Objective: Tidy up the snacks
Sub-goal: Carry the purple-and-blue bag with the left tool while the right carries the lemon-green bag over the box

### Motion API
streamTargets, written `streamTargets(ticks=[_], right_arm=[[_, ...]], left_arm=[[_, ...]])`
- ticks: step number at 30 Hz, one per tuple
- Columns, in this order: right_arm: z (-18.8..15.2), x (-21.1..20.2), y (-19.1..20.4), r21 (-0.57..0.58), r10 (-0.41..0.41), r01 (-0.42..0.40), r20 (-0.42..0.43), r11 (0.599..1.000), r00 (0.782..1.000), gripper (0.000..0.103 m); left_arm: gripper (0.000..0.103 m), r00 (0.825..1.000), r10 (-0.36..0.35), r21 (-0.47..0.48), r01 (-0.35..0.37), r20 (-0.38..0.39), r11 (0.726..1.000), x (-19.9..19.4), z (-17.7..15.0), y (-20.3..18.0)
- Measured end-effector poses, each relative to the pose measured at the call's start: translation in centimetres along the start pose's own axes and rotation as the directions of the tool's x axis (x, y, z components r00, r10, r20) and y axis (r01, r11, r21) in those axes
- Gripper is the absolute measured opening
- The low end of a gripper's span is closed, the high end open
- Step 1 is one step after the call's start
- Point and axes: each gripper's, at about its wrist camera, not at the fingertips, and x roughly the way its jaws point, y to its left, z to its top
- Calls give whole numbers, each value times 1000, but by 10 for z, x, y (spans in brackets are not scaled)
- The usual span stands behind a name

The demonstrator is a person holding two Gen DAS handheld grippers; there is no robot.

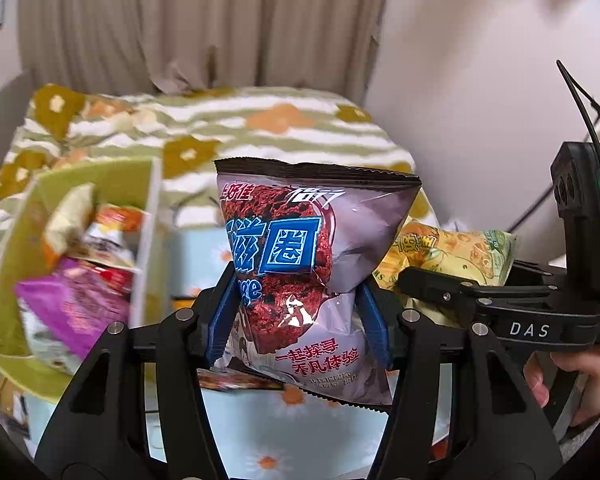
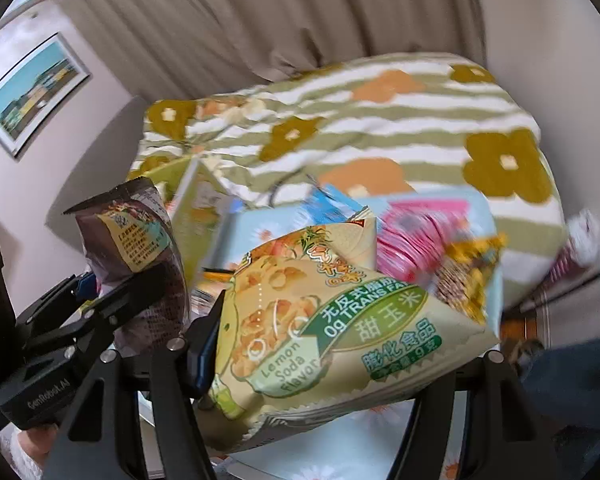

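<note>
Both puffy foil snack bags look feather-light, crinkly and slippery, so mid-body pinches make sense. The left gripper (image 1: pixel 300 316) fingers squeeze the mauve chocolate-ring bag (image 1: pixel 300 264), held up just right of the green cardboard box (image 1: pixel 16 240). The right gripper (image 2: pixel 320 360) pinches the yellow corn-puff bag (image 2: pixel 320 332) further right. Both tilt downward.

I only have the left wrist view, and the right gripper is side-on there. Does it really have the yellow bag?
Observer: Yes. The right gripper is shut on the yellow bag, with the bag's printed front facing the camera.
Operator: Anything lying on the table beyond it?
Observer: A pink pack and, beside it, a yellow-brown pack. Both are blurred.
</note>
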Motion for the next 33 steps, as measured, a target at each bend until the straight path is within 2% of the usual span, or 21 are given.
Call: streamTargets(ticks=[7, 12, 18, 23, 25, 26, 27, 28, 29, 33], right_arm=[[29, 9, 67, -108, 82, -78, 38, 991, 996, 62], [54, 30, 127, -170, 141, -131, 49, 977, 989, 62], [76, 67, 185, -194, 173, -164, 29, 967, 985, 62], [87, 98, 212, -178, 164, -160, 7, 971, 986, 62], [90, 113, 218, -162, 147, -145, -2, 976, 989, 62], [91, 118, 219, -154, 139, -138, -5, 978, 990, 62], [92, 122, 220, -146, 131, -131, -7, 981, 991, 62], [92, 128, 220, -134, 121, -121, -9, 984, 993, 62], [93, 131, 219, -125, 116, -116, -11, 985, 993, 62], [91, 142, 217, -90, 82, -84, -22, 992, 996, 62]], left_arm=[[55, 989, 118, -64, -113, 87, 992, -41, 18, 69], [55, 977, 191, -99, -182, 97, 978, -53, 33, 127], [55, 963, 265, -99, -260, 41, 960, -46, 44, 203], [55, 962, 270, -77, -272, -39, 959, -22, 45, 247], [56, 966, 247, -68, -253, -81, 965, -6, 43, 263], [58, 967, 236, -64, -243, -99, 968, 1, 41, 267], [67, 967, 225, -57, -233, -119, 971, 6, 39, 270], [89, 966, 221, -47, -229, -134, 972, 11, 37, 272], [100, 965, 224, -37, -231, -139, 972, 15, 35, 274], [103, 973, 198, -22, -202, -121, 979, 9, 28, 275]])
